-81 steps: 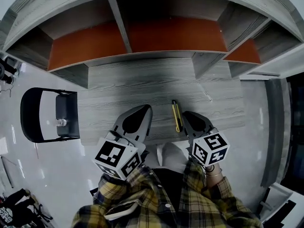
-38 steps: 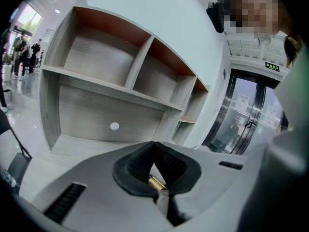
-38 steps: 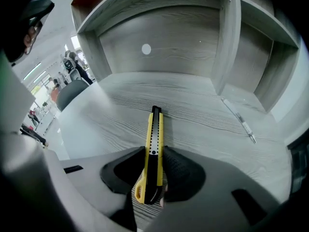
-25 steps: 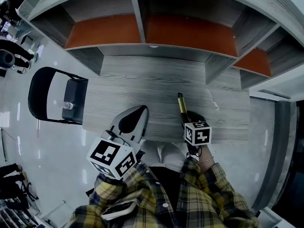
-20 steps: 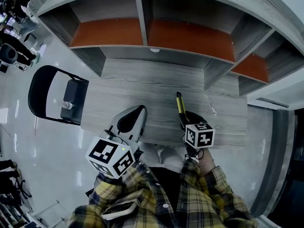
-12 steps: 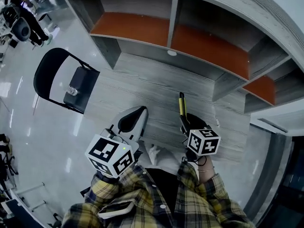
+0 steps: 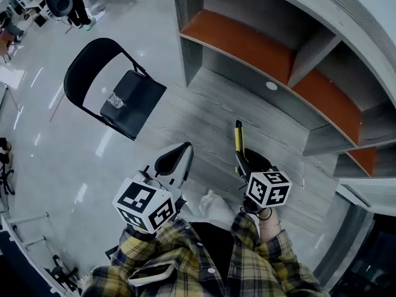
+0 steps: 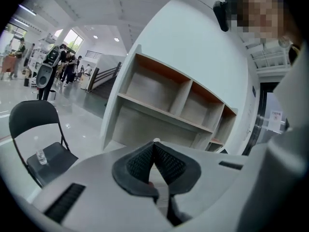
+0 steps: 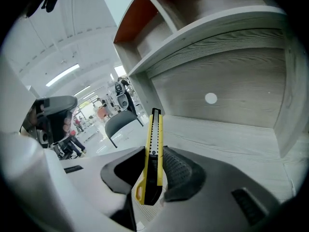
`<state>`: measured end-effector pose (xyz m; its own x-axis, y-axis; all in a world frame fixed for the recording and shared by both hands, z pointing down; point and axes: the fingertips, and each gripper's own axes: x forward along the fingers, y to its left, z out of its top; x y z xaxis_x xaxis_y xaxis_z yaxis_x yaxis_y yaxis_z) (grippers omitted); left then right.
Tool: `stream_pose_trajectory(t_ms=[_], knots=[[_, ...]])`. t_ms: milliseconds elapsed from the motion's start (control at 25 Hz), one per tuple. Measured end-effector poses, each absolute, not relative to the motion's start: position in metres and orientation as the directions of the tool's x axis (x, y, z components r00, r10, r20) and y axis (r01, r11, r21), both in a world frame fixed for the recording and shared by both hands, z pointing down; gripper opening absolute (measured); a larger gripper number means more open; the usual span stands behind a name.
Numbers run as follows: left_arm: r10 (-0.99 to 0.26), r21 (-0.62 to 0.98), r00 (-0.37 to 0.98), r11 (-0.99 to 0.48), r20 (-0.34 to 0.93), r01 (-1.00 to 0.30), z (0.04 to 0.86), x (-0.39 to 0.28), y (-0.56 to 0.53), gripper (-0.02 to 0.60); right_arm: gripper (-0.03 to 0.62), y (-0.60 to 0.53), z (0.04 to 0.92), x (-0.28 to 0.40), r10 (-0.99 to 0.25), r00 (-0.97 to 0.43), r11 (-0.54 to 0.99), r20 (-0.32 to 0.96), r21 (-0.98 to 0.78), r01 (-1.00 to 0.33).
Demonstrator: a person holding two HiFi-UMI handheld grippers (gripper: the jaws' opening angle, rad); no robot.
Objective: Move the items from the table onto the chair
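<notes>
Head view: knife (image 7: 238,142) now aloft in right hand-held gripper (image 7: 242,159); left hand-held gripper (image 7: 184,148) closed, empty.

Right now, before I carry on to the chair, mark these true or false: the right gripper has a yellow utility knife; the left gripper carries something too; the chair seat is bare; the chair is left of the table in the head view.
1. The right gripper has a yellow utility knife. True: its fingers are closed on the knife.
2. The left gripper carries something too. False: its fingers are together with nothing between them.
3. The chair seat is bare. False: a small clear item lies on it.
4. The chair is left of the table in the head view. True.
</notes>
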<state>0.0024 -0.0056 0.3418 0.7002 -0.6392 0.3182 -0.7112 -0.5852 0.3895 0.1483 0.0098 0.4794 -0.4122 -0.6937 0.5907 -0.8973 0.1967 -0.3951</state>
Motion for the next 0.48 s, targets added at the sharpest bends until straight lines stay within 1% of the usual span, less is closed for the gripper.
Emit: stream_pose_trajectory(t_ms=[120, 320, 480], knots=[[-0.647, 0.397, 0.693, -0.572, 0.319, -0.717, 0.346, -0.045, -0.027, 0.005, 0.126, -0.013, 0.484, 0.106, -0.689, -0.413, 0.193, 0.595, -0.399, -0.896], [-0.632, 0.405, 0.696, -0.57, 0.341, -0.715, 0.353, -0.119, -0.072, 0.005, 0.126, -0.06, 0.495, 0.044, -0.687, -0.393, 0.143, 0.611, -0.417, -0.898], [-0.631, 0.407, 0.694, -0.565, 0.347, -0.717, 0.354, -0.185, -0.103, 0.005, 0.126, -0.093, 0.493, -0.024, -0.689, -0.398, 0.14, 0.606, -0.429, -0.893]])
